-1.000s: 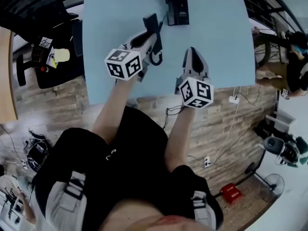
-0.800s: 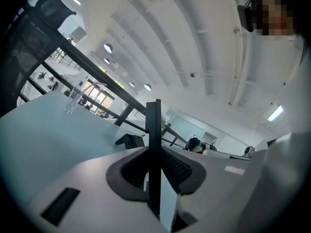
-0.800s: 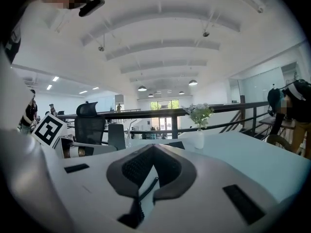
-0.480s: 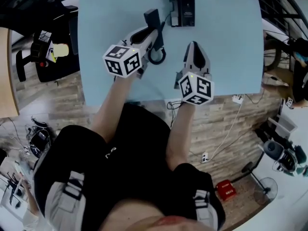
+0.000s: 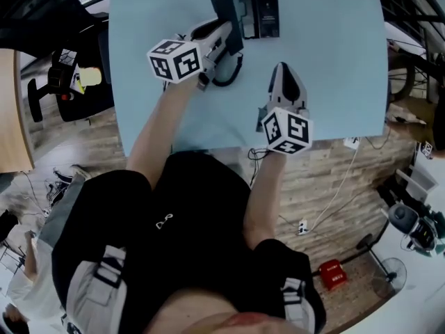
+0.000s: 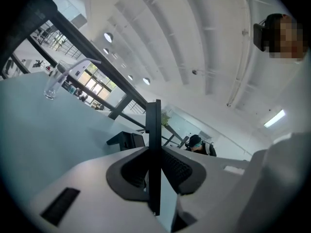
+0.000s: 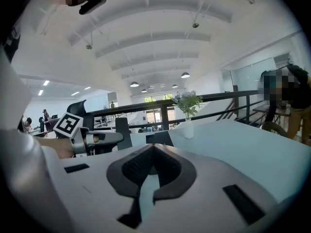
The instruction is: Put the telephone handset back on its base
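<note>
My left gripper [image 5: 224, 30] is shut on the black telephone handset [image 5: 225, 14], which I hold just left of the black base [image 5: 259, 9] at the far side of the light blue table [image 5: 334, 61]. In the left gripper view the handset [image 6: 153, 125] stands edge-on as a thin dark slab between the pads, with the base [image 6: 125, 140] beyond it. The coiled cord [image 5: 228, 74] hangs below the handset. My right gripper [image 5: 280, 72] rests shut over the table's near half with nothing in it; its pads meet [image 7: 153, 147].
A drinking glass [image 6: 52, 84] stands at the table's far edge. A white vase with a plant [image 7: 187, 125] sits further off on the table. An office chair [image 5: 66, 82] stands left of the table, and cables [image 5: 334, 186] lie on the wooden floor.
My left gripper has carried the handset away from me and to the right, up beside the base; the cord trailed after it. The right gripper has hardly moved.
</note>
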Action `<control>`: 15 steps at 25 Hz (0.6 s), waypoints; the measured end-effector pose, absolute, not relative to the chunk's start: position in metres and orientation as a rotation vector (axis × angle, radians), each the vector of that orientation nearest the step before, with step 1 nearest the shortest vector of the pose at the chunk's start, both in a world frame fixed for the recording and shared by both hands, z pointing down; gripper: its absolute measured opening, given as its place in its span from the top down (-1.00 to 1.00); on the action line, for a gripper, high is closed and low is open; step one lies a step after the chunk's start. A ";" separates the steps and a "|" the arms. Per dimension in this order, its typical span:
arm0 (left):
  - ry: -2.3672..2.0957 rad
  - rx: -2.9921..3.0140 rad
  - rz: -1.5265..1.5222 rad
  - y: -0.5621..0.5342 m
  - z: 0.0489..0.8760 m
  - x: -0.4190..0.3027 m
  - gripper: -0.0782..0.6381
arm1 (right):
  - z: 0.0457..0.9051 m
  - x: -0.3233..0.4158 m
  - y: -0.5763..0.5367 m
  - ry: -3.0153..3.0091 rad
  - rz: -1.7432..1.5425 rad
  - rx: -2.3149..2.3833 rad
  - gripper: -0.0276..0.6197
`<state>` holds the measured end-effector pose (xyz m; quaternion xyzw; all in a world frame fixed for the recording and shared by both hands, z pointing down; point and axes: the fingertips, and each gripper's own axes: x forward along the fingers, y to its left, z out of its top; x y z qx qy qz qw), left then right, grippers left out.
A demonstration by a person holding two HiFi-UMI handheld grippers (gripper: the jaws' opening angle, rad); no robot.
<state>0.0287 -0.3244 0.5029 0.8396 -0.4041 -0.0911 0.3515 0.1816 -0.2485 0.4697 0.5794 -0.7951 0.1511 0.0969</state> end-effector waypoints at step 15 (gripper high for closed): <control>-0.877 2.151 -0.243 -0.399 0.536 0.072 0.58 | 0.478 0.221 -0.241 -2.250 0.454 1.773 0.93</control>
